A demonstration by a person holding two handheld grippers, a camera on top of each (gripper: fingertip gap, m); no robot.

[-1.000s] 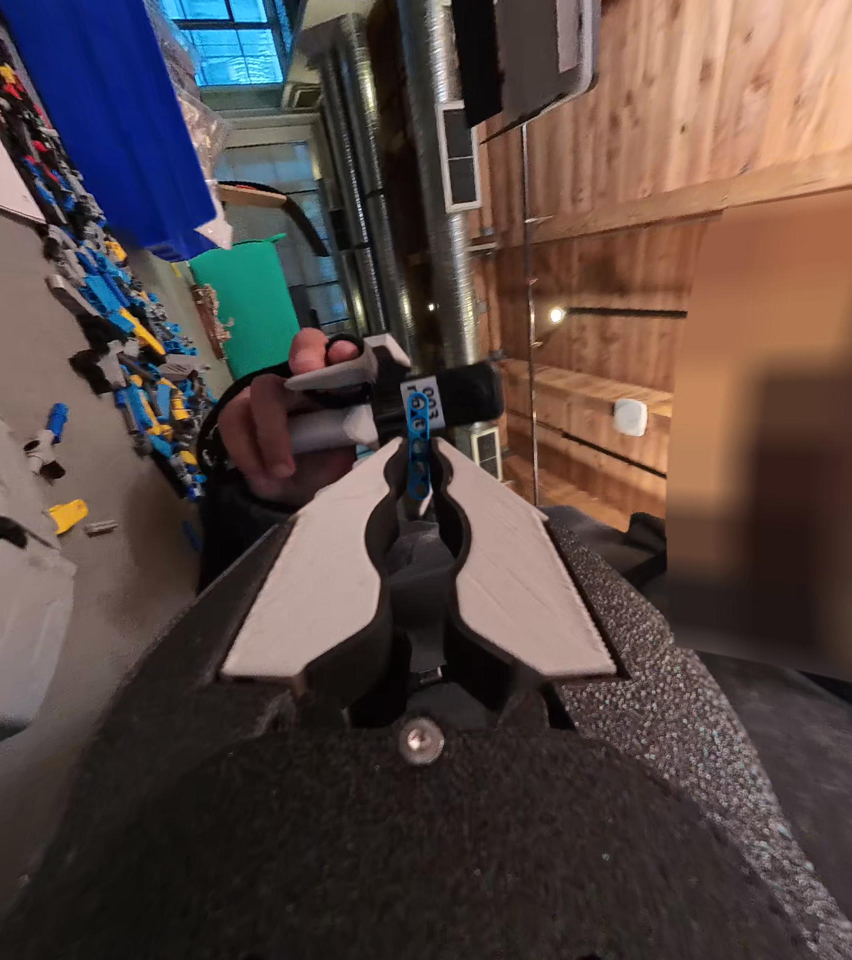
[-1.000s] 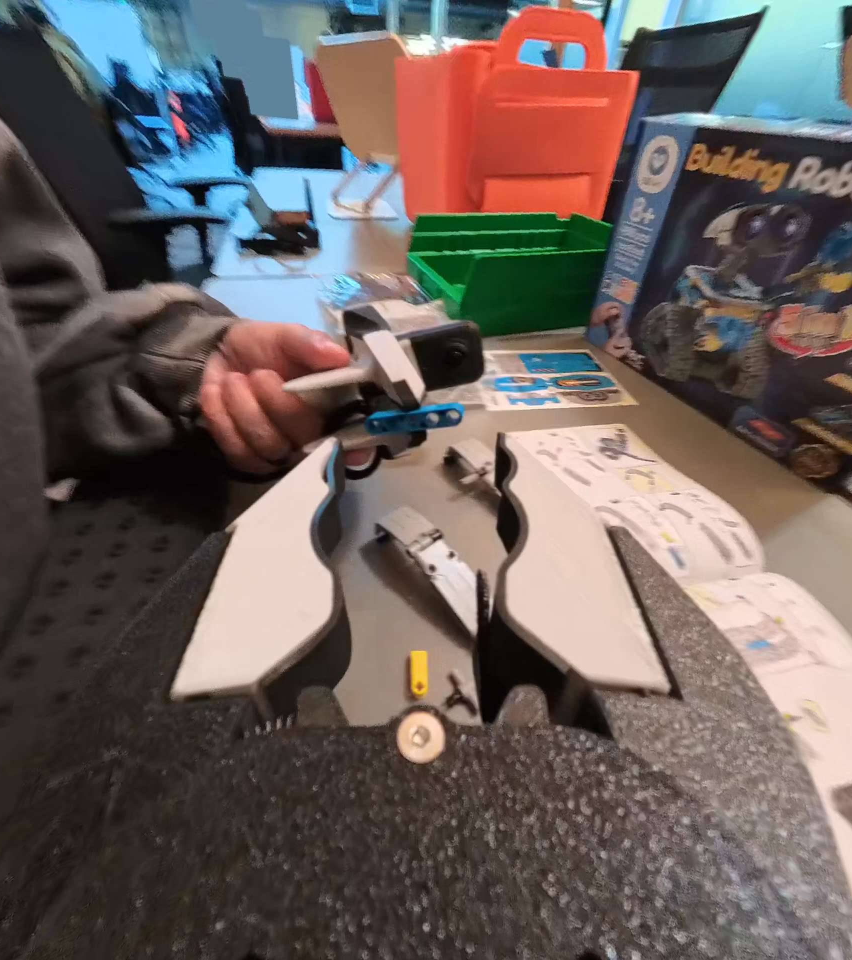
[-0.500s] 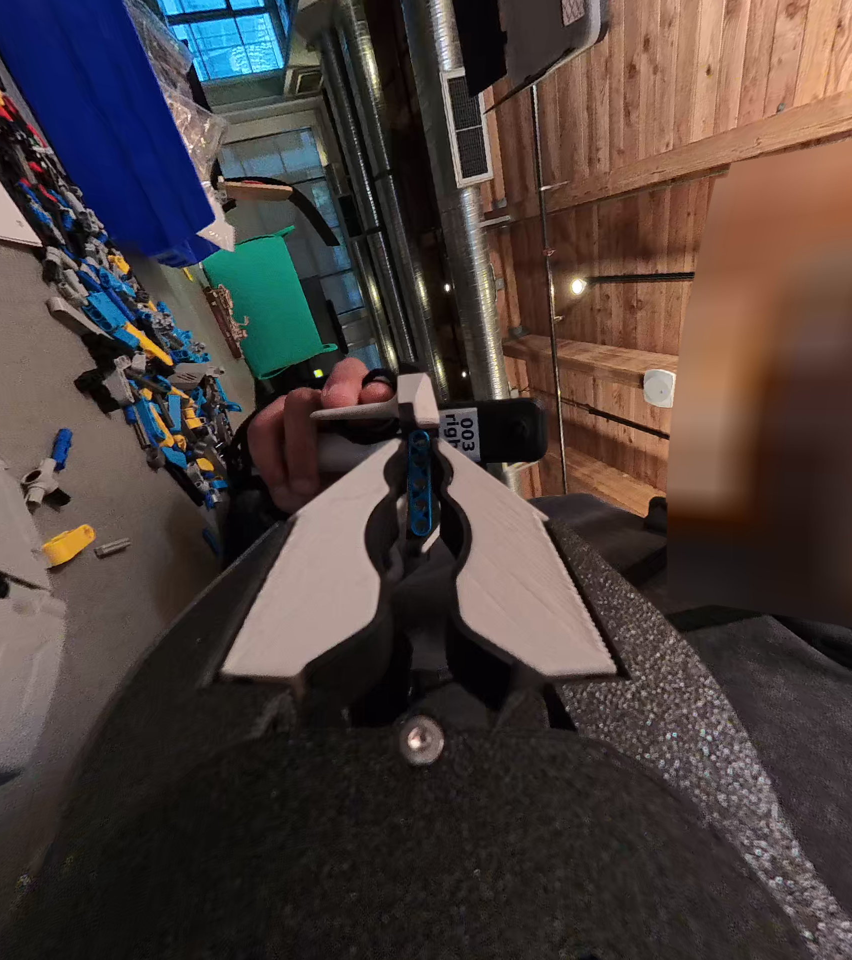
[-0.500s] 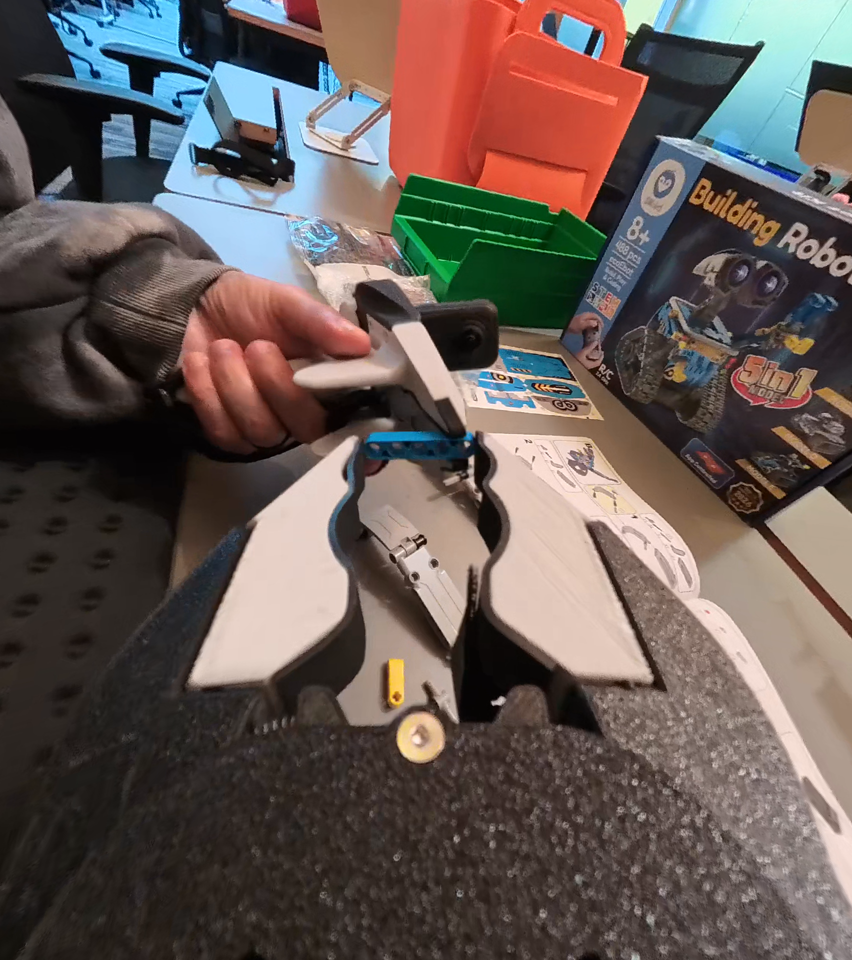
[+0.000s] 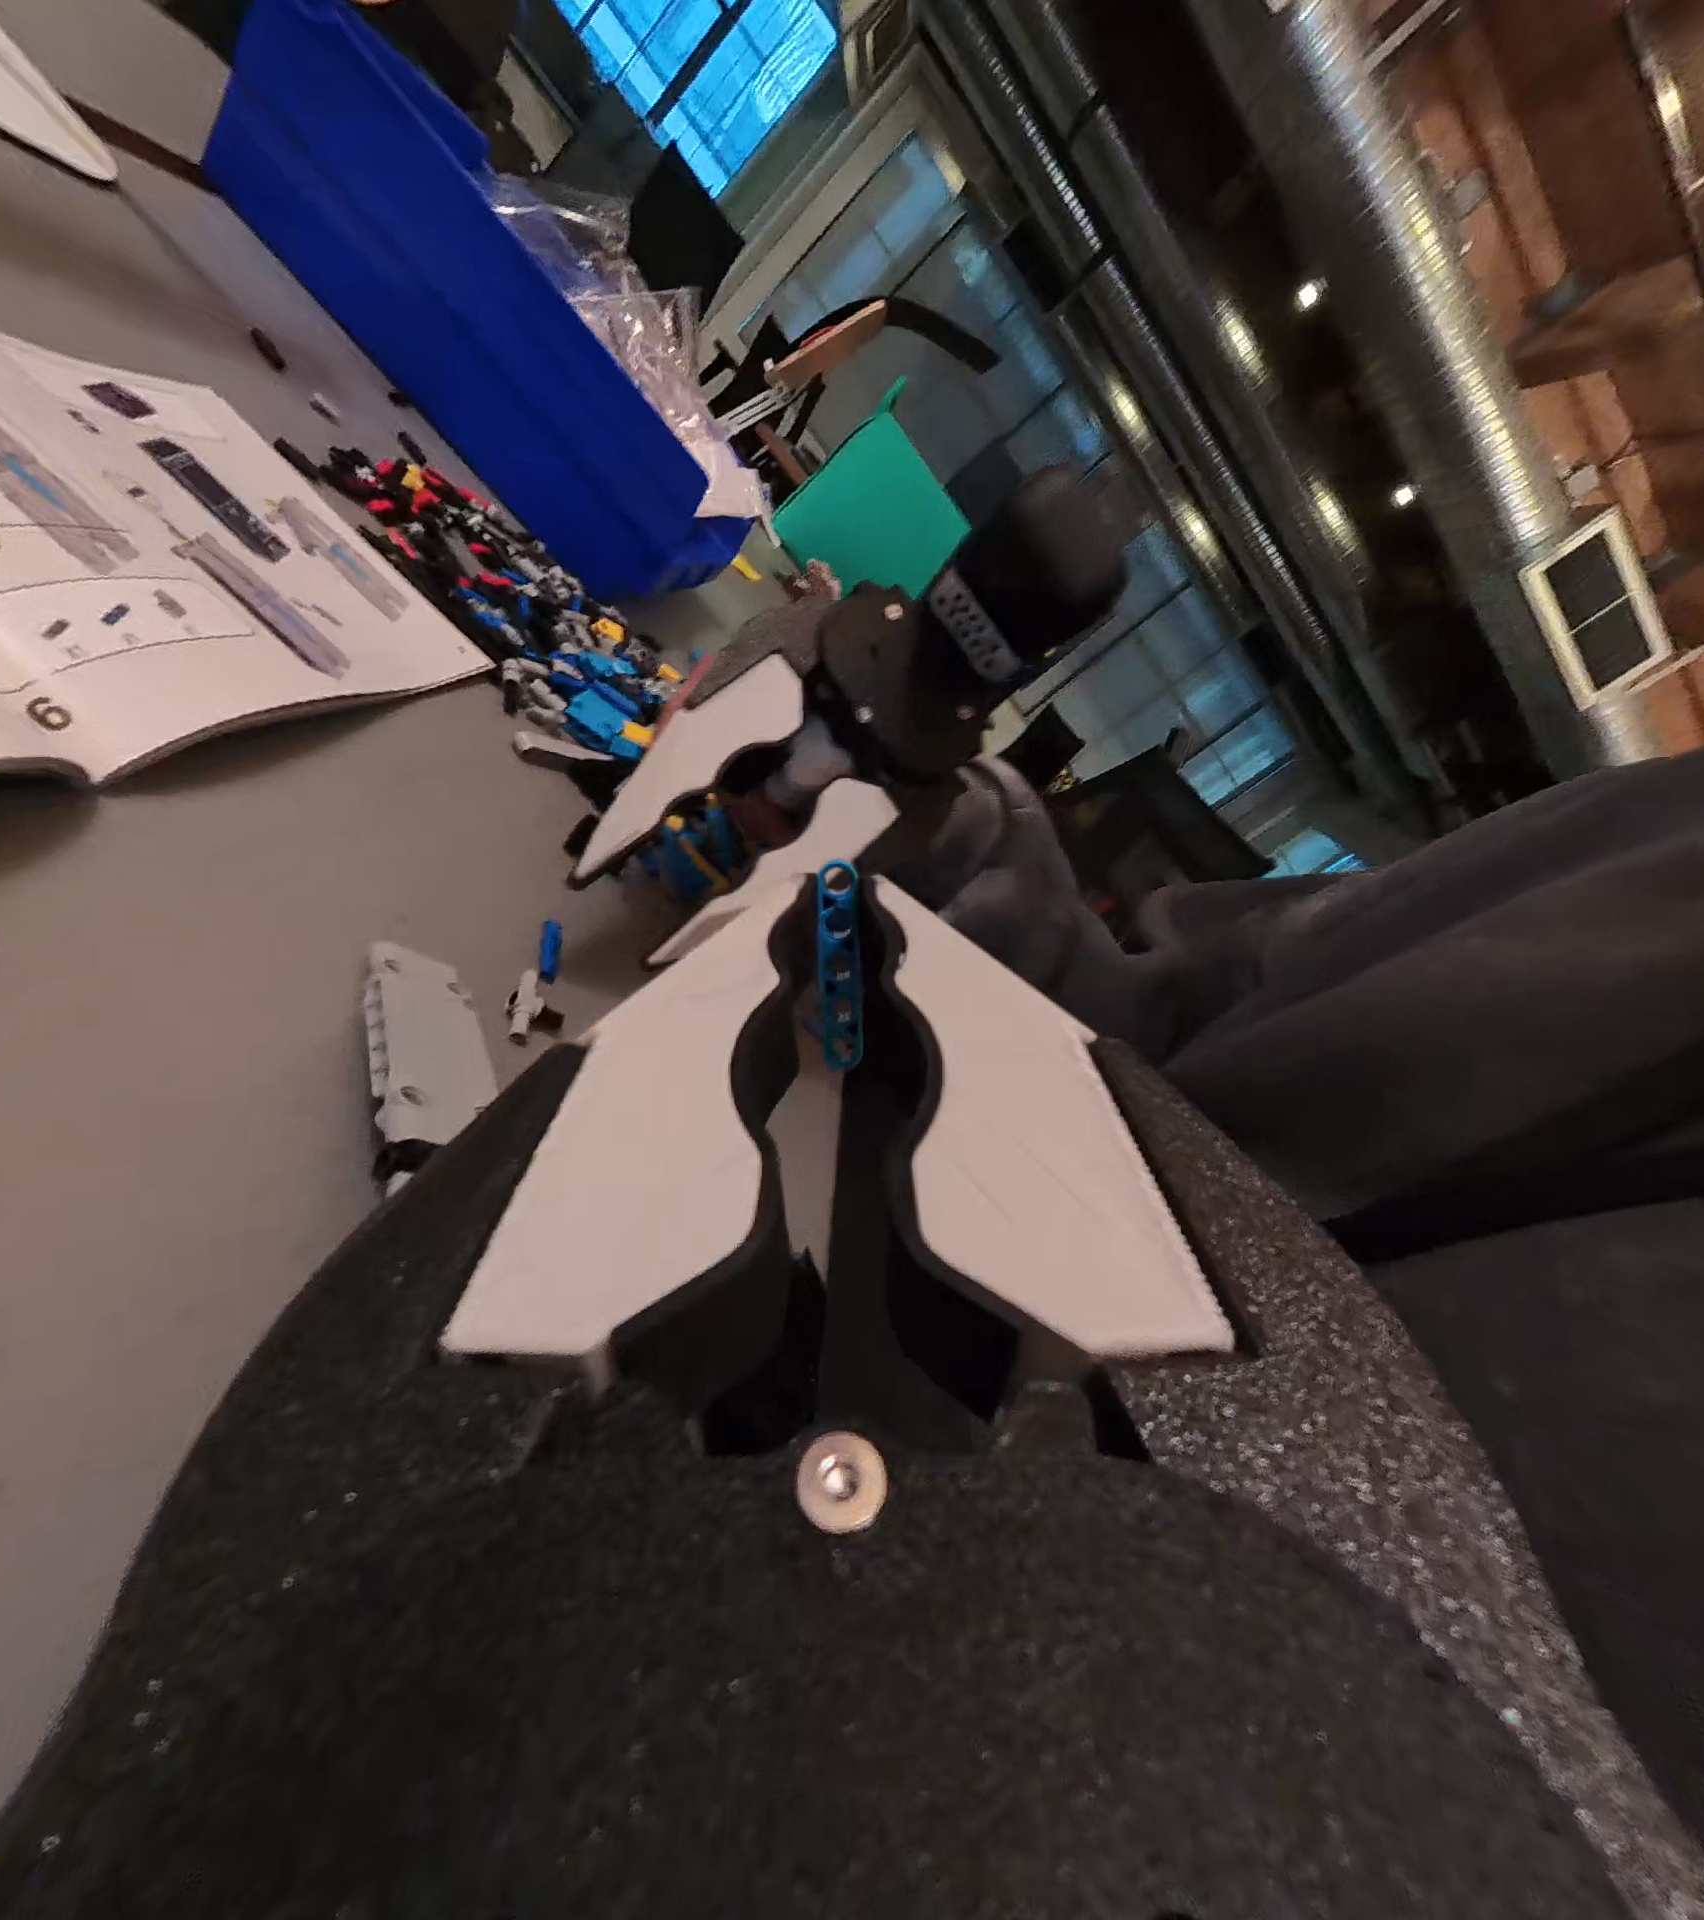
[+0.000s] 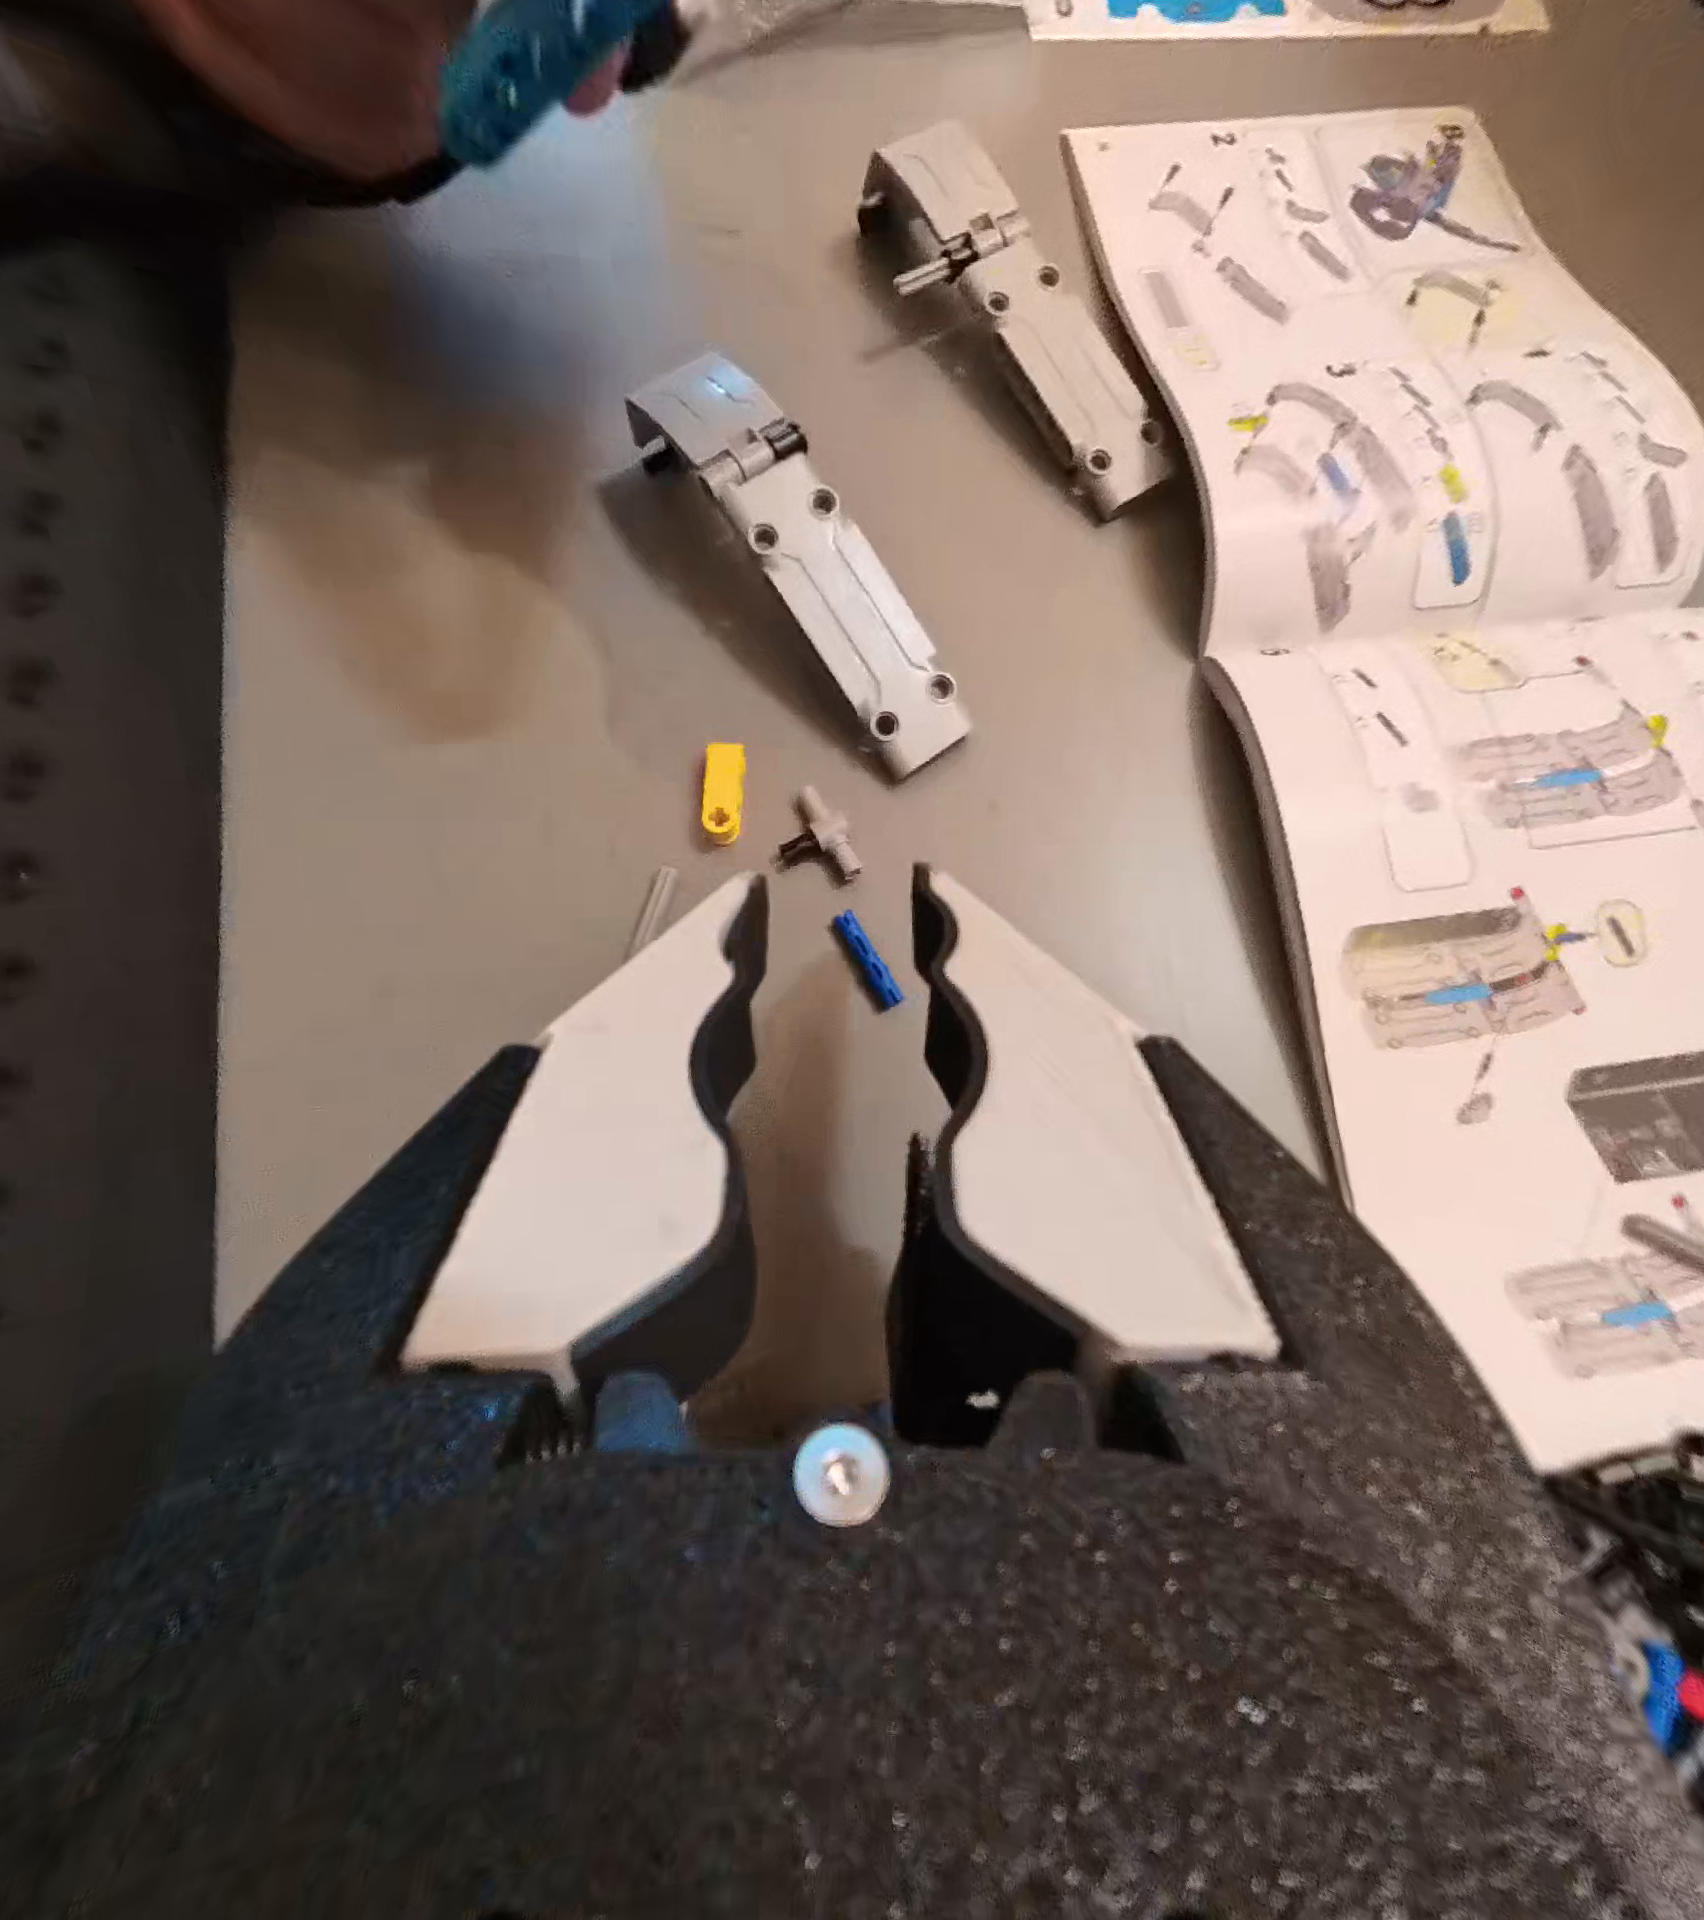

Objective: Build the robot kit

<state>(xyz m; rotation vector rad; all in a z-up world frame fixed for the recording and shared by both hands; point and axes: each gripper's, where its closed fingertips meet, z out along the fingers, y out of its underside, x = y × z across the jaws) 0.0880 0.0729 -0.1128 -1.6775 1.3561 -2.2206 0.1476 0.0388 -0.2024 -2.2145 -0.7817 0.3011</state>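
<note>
A blue perforated beam [image 5: 840, 971] is clamped upright in the left claw [image 5: 835, 904], frame centre. The right claw [image 6: 832, 894] is held parted above the desk [image 6: 474, 644], around a small blue pin [image 6: 867, 958]; a yellow piece [image 6: 723, 790] lies just beyond.

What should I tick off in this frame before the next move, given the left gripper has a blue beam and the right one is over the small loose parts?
1. Left gripper shut on the blue beam: ok.
2. Beam upright between the fingers, top end proud of the tips: ok.
3. Right gripper open and empty: ok.
4. Blue pin lies between the right fingertips' line, on the table: ok.
5. Yellow piece and grey connector apart from the pin: ok.
6. Right fingertips touching the table: cannot tell.
</note>
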